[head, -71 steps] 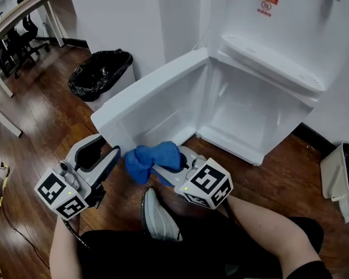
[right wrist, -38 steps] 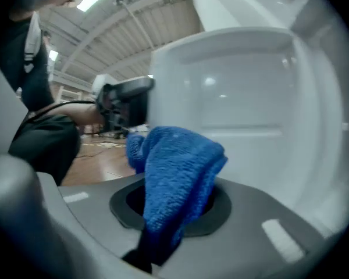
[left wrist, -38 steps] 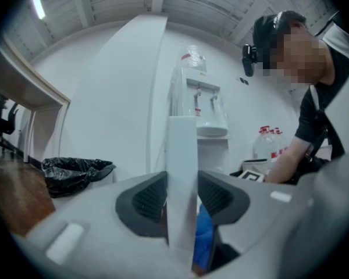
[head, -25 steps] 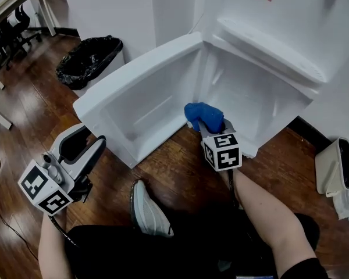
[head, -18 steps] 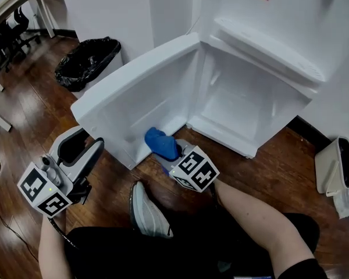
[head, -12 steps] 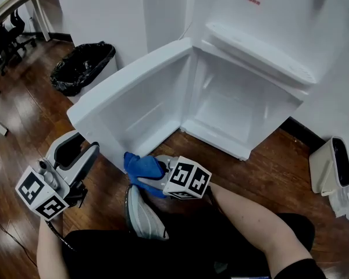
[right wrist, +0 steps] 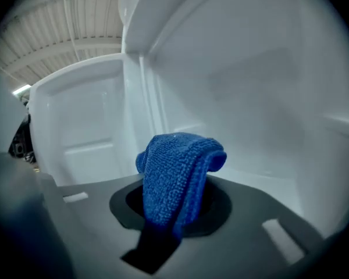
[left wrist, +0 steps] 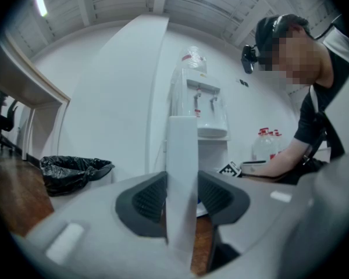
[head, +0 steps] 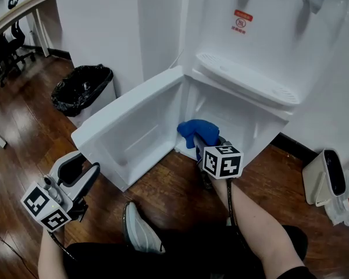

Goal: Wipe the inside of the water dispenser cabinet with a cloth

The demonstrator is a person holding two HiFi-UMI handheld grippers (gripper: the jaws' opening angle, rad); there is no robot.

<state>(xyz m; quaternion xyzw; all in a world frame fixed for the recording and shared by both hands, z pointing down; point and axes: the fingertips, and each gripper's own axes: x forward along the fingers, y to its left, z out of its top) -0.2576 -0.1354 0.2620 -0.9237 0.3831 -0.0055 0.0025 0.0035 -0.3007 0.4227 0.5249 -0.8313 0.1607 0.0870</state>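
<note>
While the cabinet door (head: 134,127) stands swung open toward nine o'clock, I find the right gripper (head: 212,145) just right of centre in the head view, at the mouth of the water dispenser cabinet (head: 235,112). Its jaws are closed on the blue cloth (head: 199,131), which bunches up and folds over above the pads. The right gripper view confirms this: the cloth (right wrist: 177,179) is pinched in the right gripper (right wrist: 174,214), with the white inner walls of the cabinet (right wrist: 250,97) all round it. I cannot tell whether the cloth touches a wall.

At seven o'clock, the left gripper (head: 92,170) points toward the door's free edge. In the left gripper view, that edge (left wrist: 182,156) stands upright between the jaws, and the pads of the left gripper (left wrist: 182,199) sit against both faces at a moderate width.

At ten o'clock, a bin lined with a black bag (head: 81,89) stands on the wooden floor (head: 23,132), well apart from the door. My shoe (head: 139,231) is at six o'clock.
</note>
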